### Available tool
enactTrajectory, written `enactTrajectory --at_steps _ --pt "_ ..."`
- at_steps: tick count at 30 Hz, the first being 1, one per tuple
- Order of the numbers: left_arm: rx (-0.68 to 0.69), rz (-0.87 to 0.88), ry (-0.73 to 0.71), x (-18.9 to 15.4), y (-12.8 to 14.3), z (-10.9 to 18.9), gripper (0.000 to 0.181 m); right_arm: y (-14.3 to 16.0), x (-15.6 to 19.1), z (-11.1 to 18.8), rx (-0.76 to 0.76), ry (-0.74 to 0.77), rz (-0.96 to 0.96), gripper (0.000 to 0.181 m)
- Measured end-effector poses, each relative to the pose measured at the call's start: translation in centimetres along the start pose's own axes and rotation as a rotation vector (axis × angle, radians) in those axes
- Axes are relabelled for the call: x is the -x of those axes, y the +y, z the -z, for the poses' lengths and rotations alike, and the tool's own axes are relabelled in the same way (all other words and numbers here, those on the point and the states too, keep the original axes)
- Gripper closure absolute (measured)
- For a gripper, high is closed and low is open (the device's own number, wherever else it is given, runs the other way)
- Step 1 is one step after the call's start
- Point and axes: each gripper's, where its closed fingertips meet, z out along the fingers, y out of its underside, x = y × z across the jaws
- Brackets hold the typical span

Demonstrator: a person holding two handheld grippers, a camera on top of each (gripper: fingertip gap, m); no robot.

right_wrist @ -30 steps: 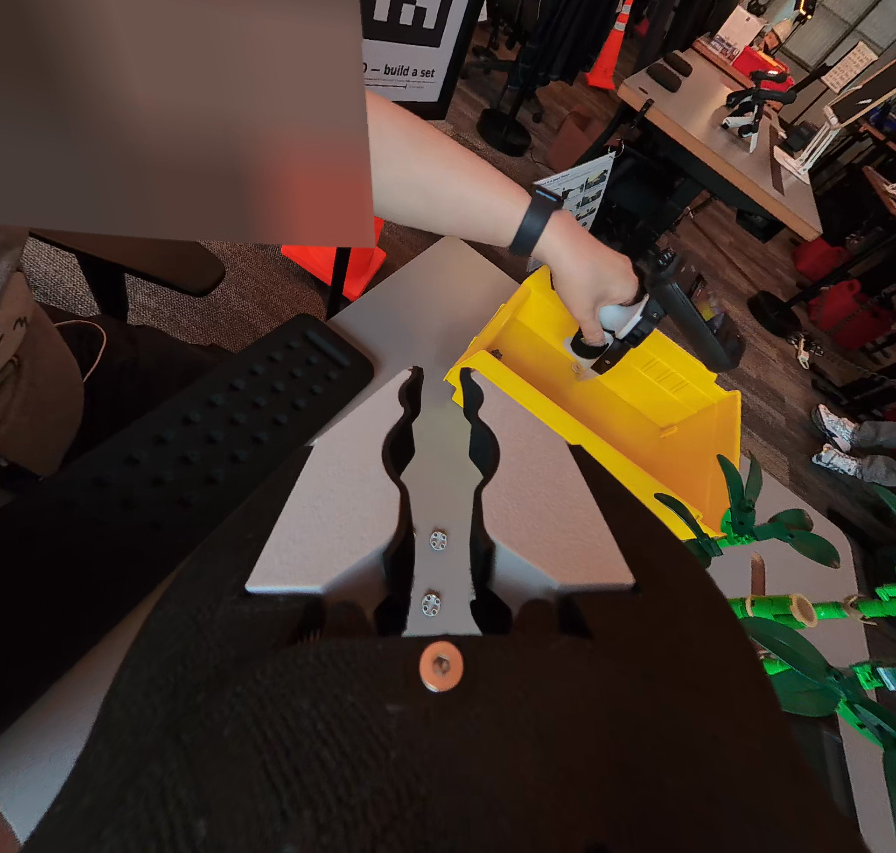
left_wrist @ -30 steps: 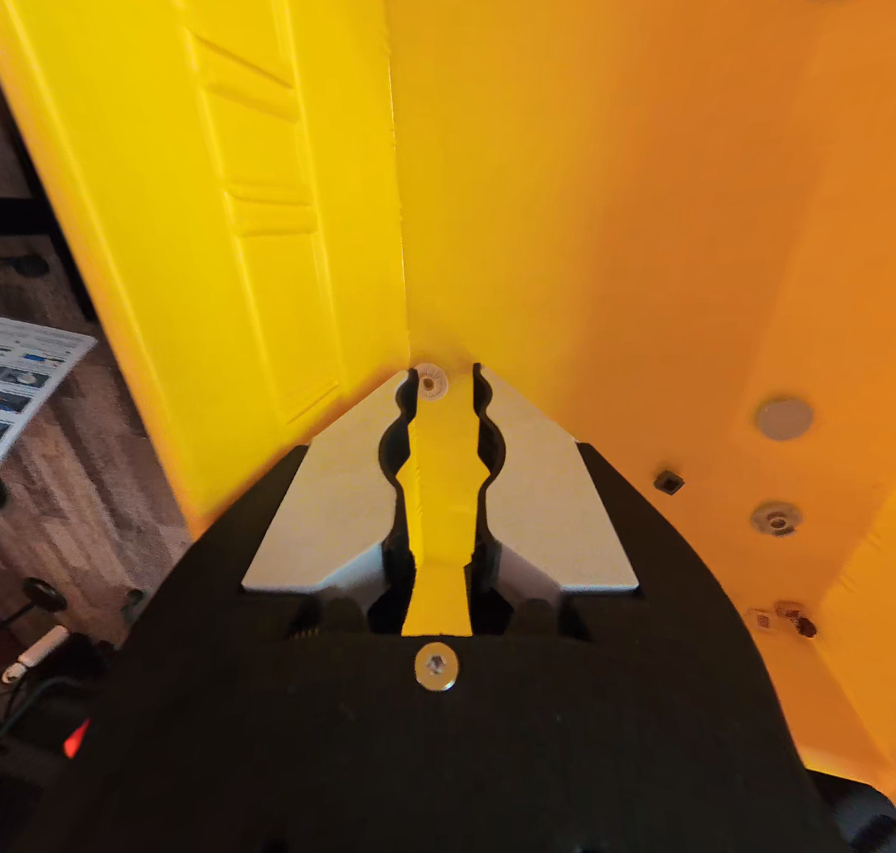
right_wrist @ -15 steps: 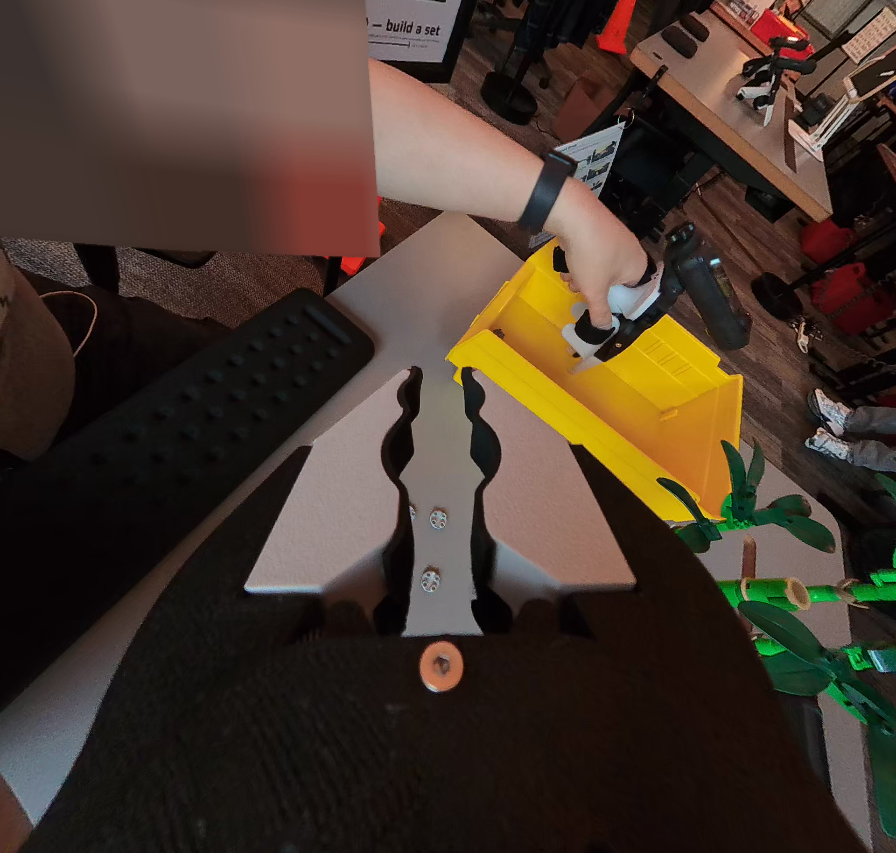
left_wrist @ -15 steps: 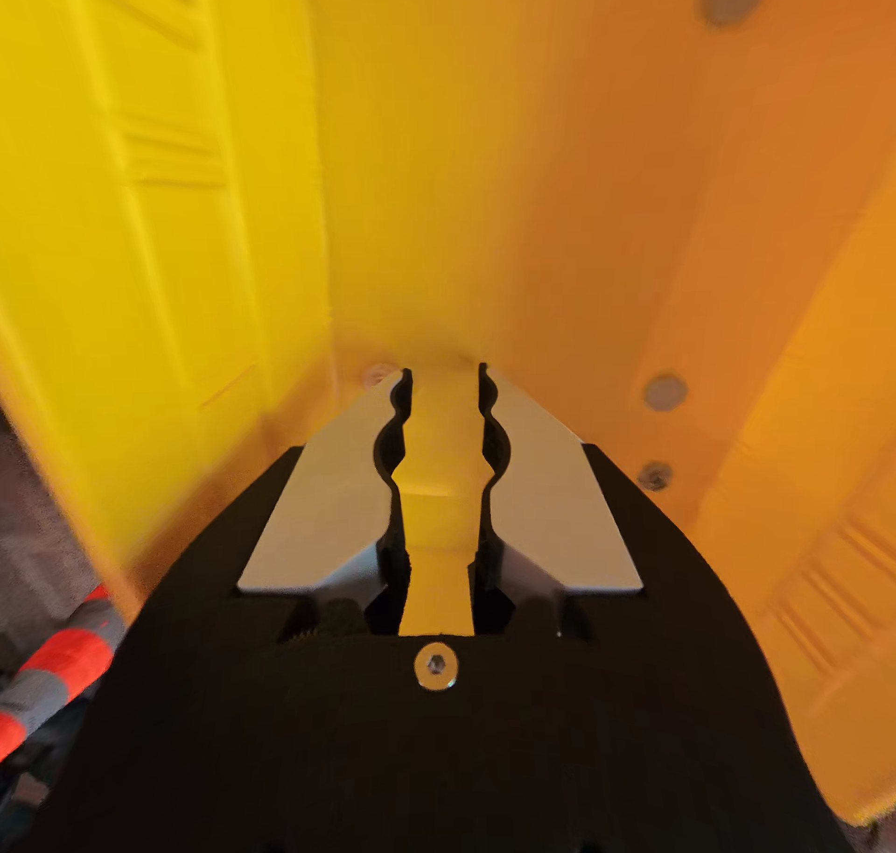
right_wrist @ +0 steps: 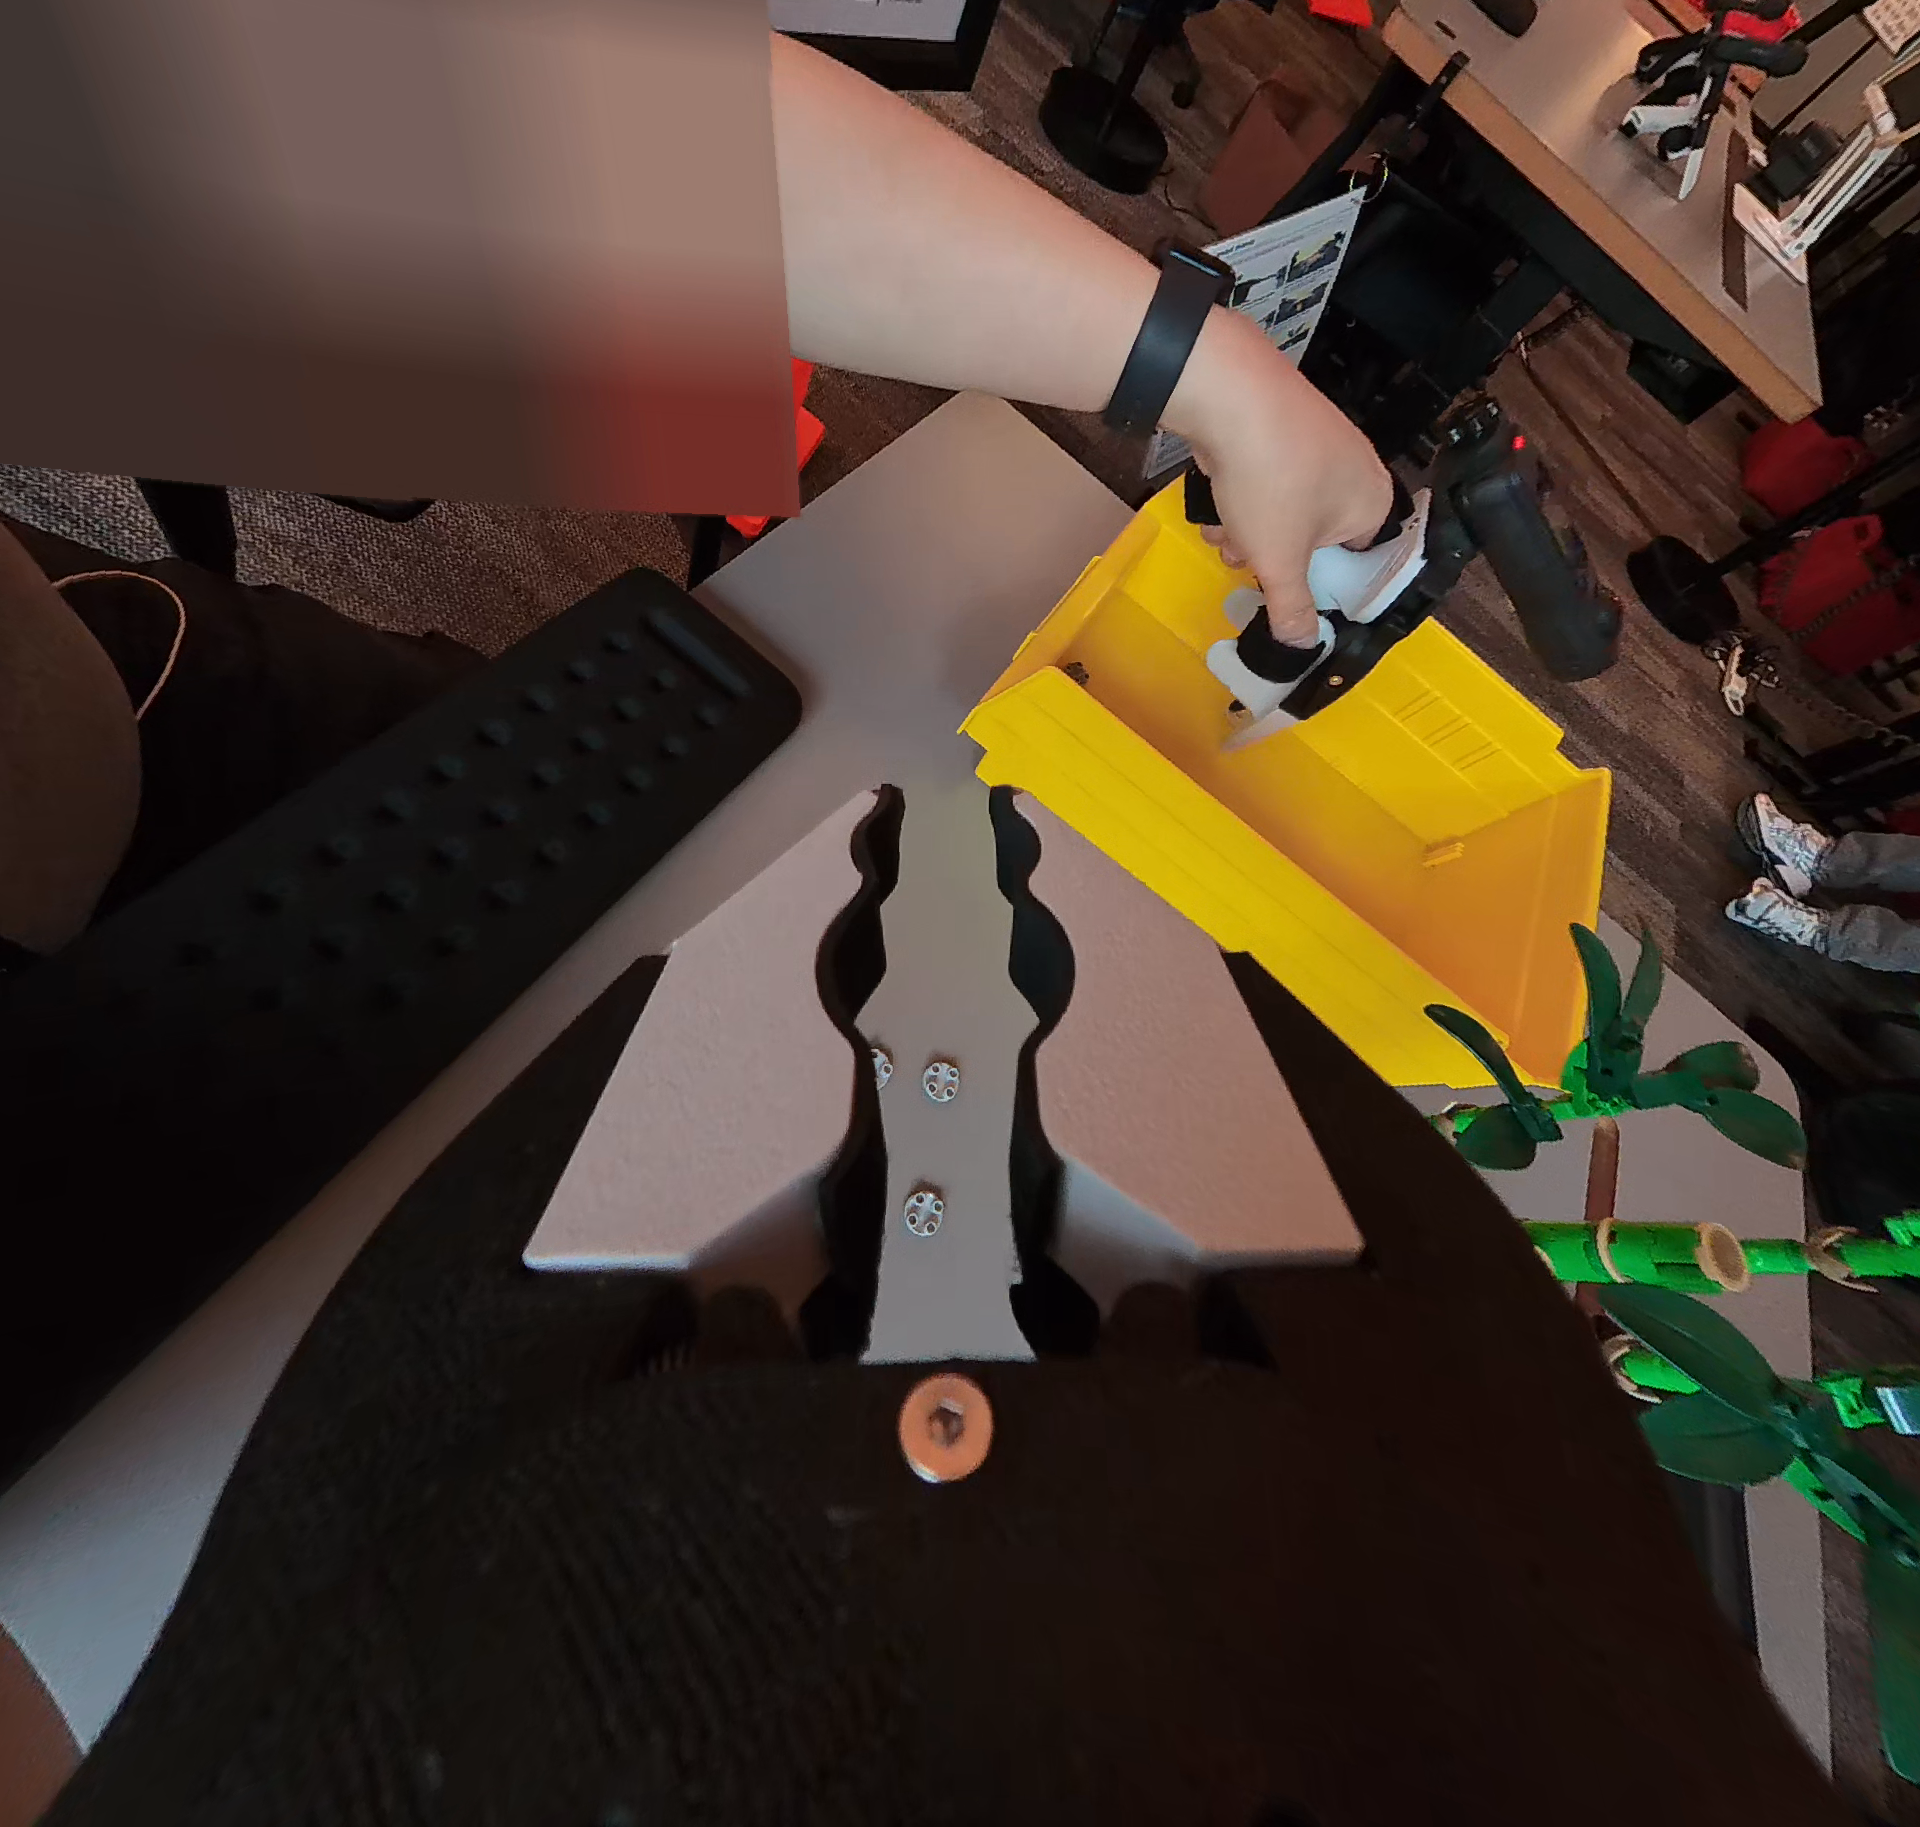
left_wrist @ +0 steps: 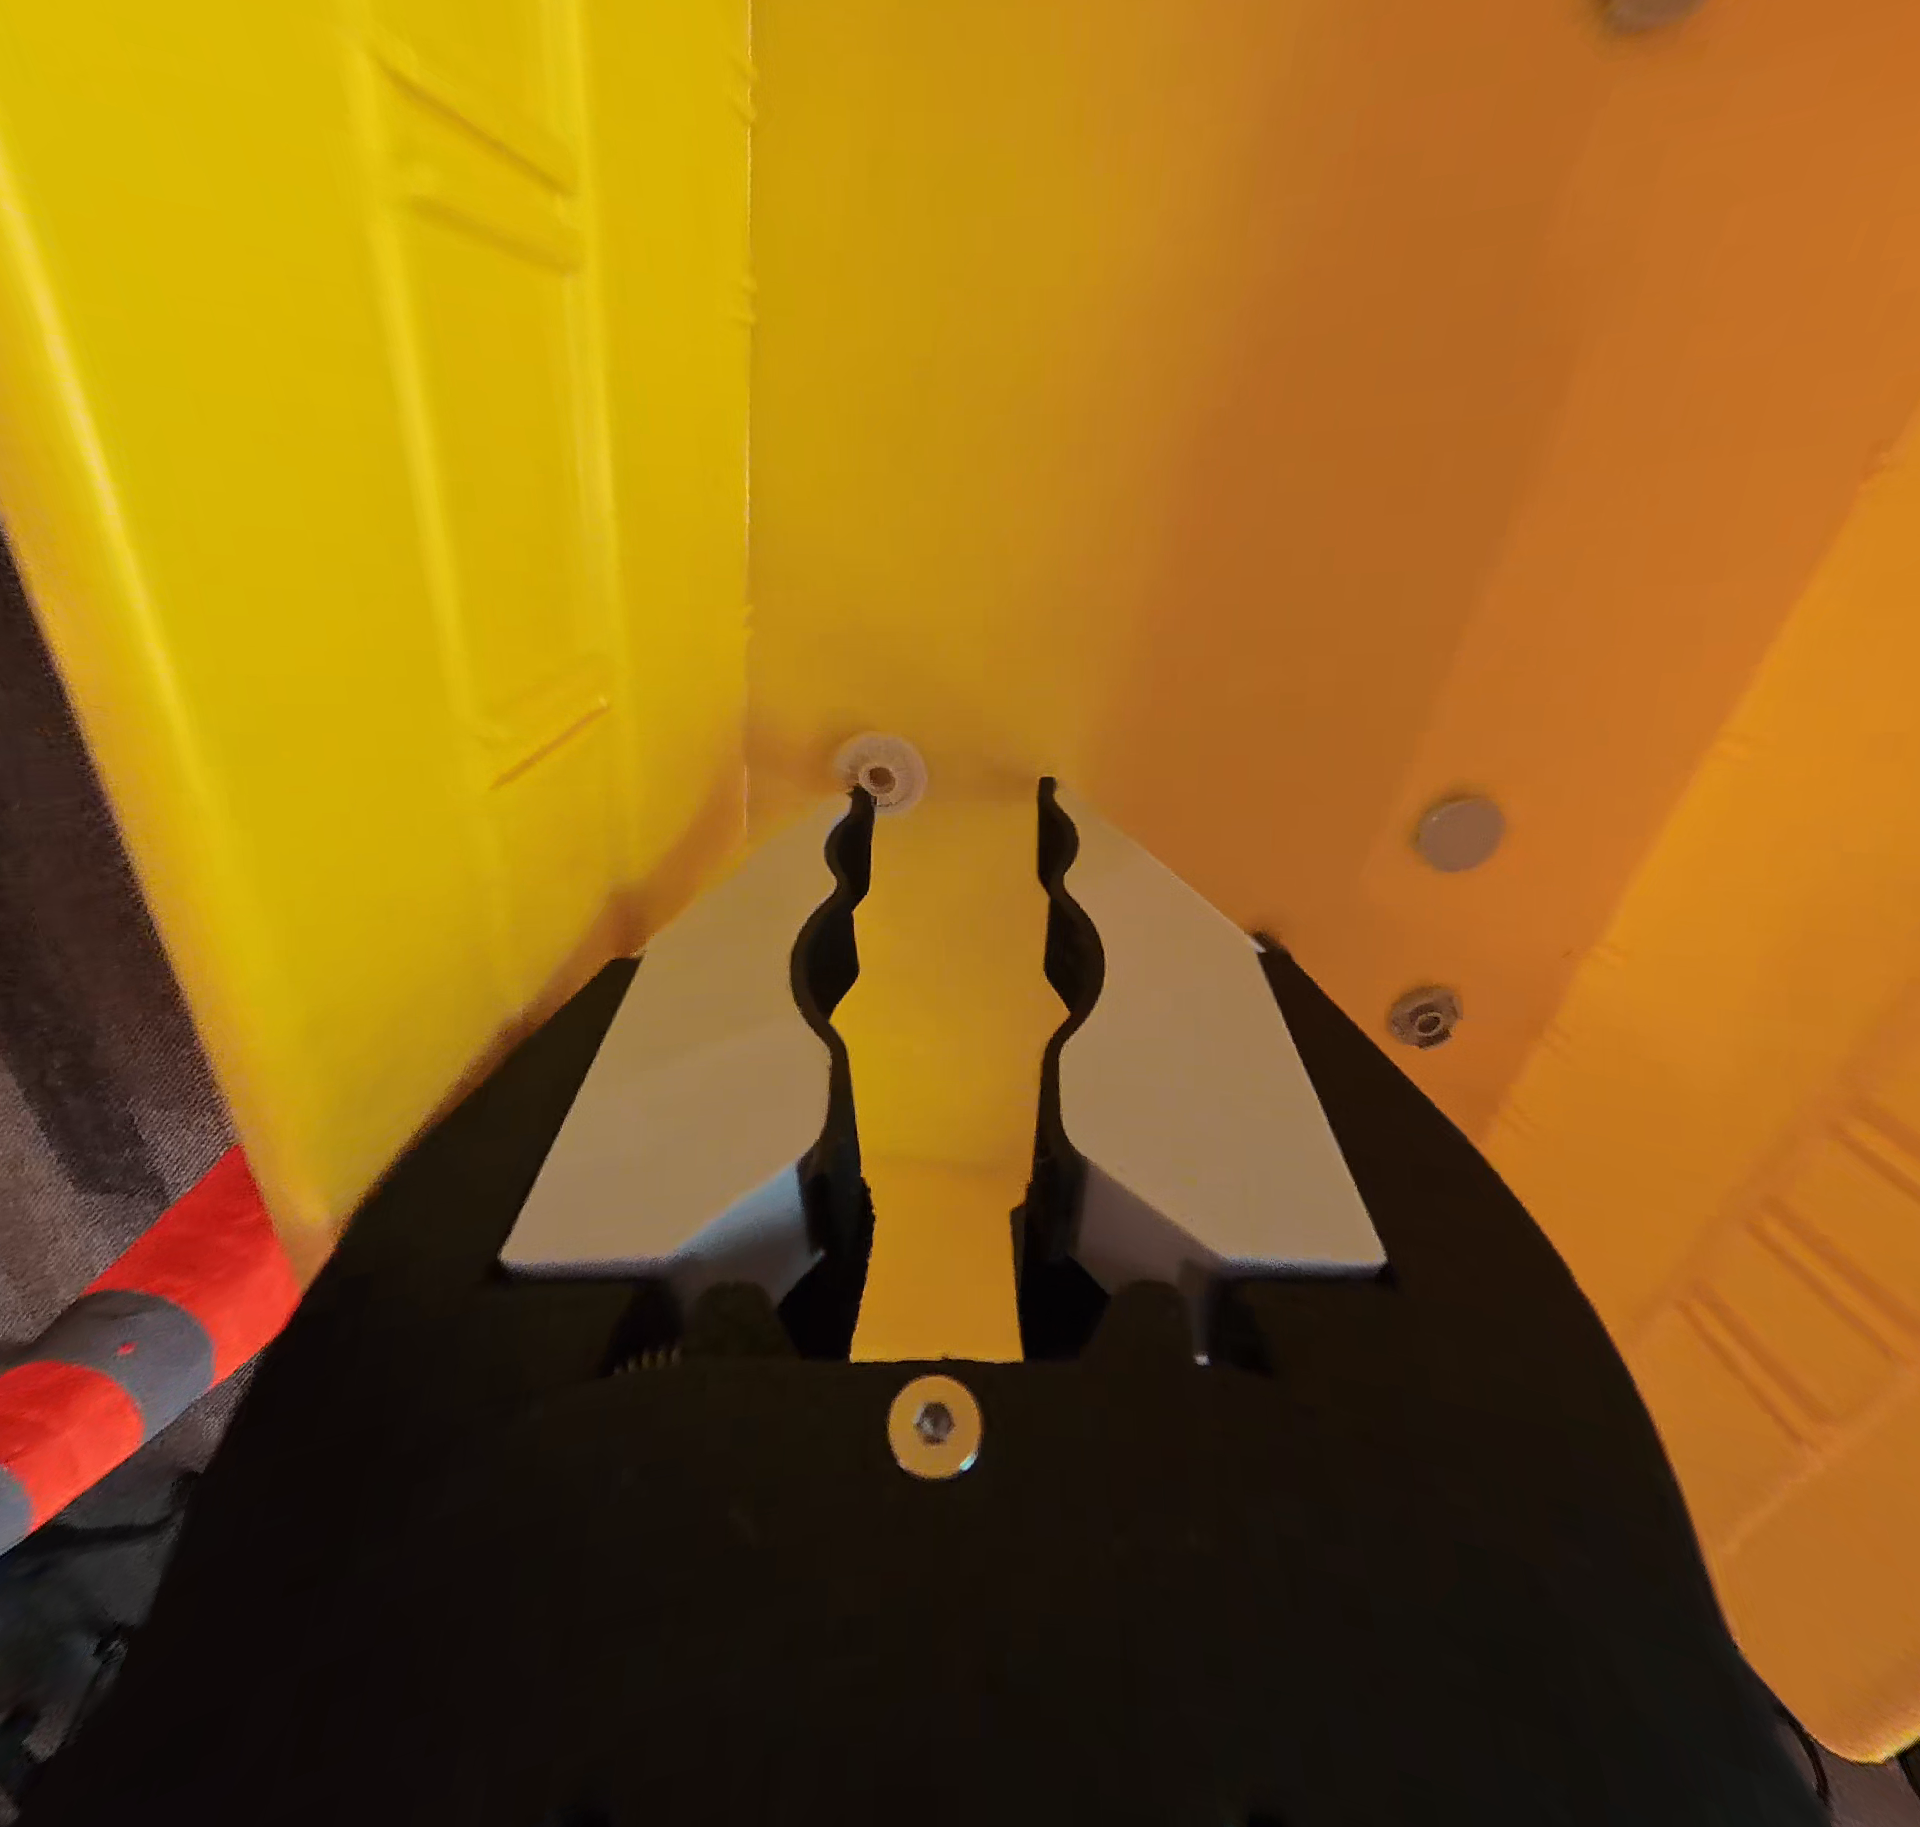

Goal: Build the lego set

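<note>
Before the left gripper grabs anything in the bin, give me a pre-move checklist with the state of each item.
1. Left gripper inside the yellow bin: ok.
2. Left jaws open and empty: ok.
3. Target lined up: not ok; the small round piece in the bin corner sits at the left fingertip, not between the two.
4. Other pieces clear of the fingers: ok; two grey pieces lie apart to the right.
5. Right gripper out of the way: ok; open, empty, over the table outside the bin.
6. Bin steady on the table: cannot tell.
</note>
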Motion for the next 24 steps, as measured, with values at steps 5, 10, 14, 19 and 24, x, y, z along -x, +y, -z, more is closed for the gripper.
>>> enactTrajectory --at_steps 5,10,14,19,24 --pt "-0.038 0.016 0.206 -3.0 -0.7 0.6 0.16 0.3 0.0 -0.2 0.012 -0.003 -0.002 0.164" --pt "-0.098 -0.014 0.145 -1.7 -1.5 1.0 0.154 0.6 -0.1 -0.4 0.03 -0.005 -0.006 0.163" --pt "-0.066 -0.098 0.145 -2.7 -0.7 0.5 0.15 0.8 -0.1 -0.5 0.037 -0.006 -0.008 0.163" --pt "-0.044 -0.187 0.073 -3.0 -0.1 -0.1 0.157 1.0 -0.1 -0.6 0.052 -0.004 -0.004 0.163" --pt "-0.043 -0.253 0.006 -3.3 0.0 -0.2 0.164 1.2 -0.1 -0.4 0.063 0.005 -0.004 0.163"
